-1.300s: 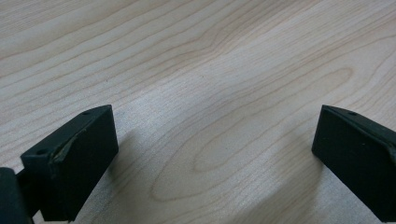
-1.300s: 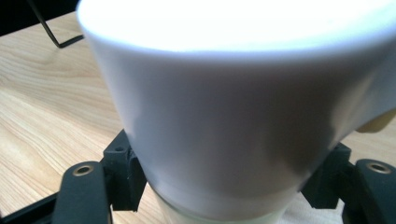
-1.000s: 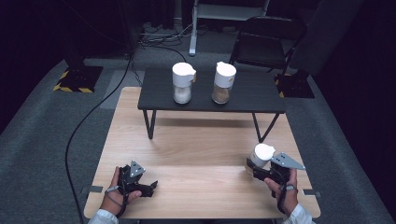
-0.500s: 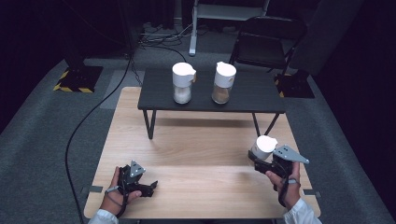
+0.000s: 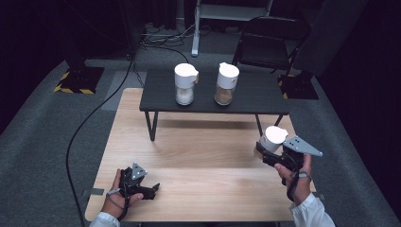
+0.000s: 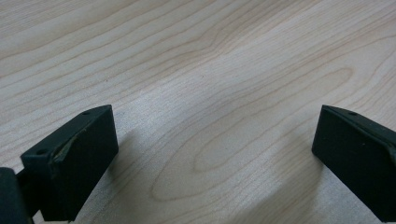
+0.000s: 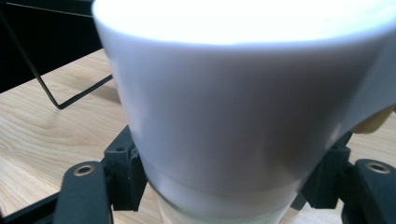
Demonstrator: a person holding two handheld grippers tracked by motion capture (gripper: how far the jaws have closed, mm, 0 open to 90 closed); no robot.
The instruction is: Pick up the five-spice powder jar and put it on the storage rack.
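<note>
My right gripper (image 5: 265, 153) is shut on a white-lidded jar (image 5: 271, 140) and holds it in the air over the right side of the wooden table (image 5: 198, 156). In the right gripper view the jar's white lid (image 7: 243, 93) looms close, with the black jaws pressed on both sides just below it. My left gripper (image 5: 152, 190) rests on the table near the front left, open, its jaws wide apart over bare wood (image 6: 210, 126). Two more white-lidded jars stand on the small black table (image 5: 255, 94): one with pale contents (image 5: 185, 84), one with brown contents (image 5: 226, 84).
The small black table stands on thin legs at the far side of the wooden table. A dark chair (image 5: 269, 42) and a white stand (image 5: 196, 28) are behind it on the grey floor. A black cable (image 5: 85, 127) trails along the left.
My right gripper has lifted the jar up off the wooden table and slightly farther away. The left gripper has stayed where it was.
</note>
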